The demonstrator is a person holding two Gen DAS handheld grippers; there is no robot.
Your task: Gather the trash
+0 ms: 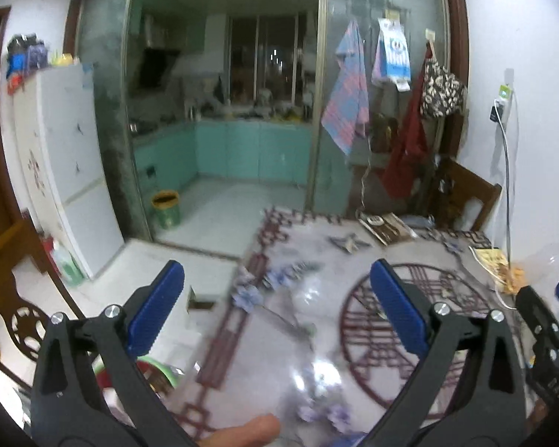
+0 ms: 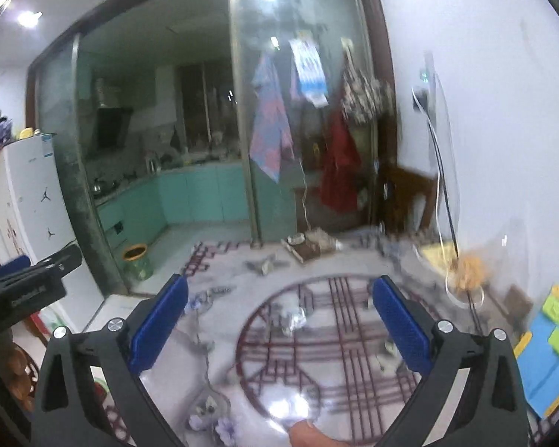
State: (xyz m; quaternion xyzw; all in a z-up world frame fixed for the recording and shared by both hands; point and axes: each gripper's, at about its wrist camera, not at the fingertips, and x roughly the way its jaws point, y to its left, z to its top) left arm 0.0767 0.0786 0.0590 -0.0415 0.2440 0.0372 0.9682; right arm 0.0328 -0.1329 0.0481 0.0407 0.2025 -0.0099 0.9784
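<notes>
Both grippers, left & right, jaws spread wide, nothing held. Crumpled wrapper sits mid-worktop; I reckon it's light, crushable, so I'd pinch its bunched centre.

Setting: a lived-in home, dining area opening onto a kitchen. Evidence: table under a patterned glossy cover; white refrigerator with items piled on top; sliding glass door hung with towels and an apron; teal kitchen cabinets and range hood beyond; wooden chair against the wall.
</notes>
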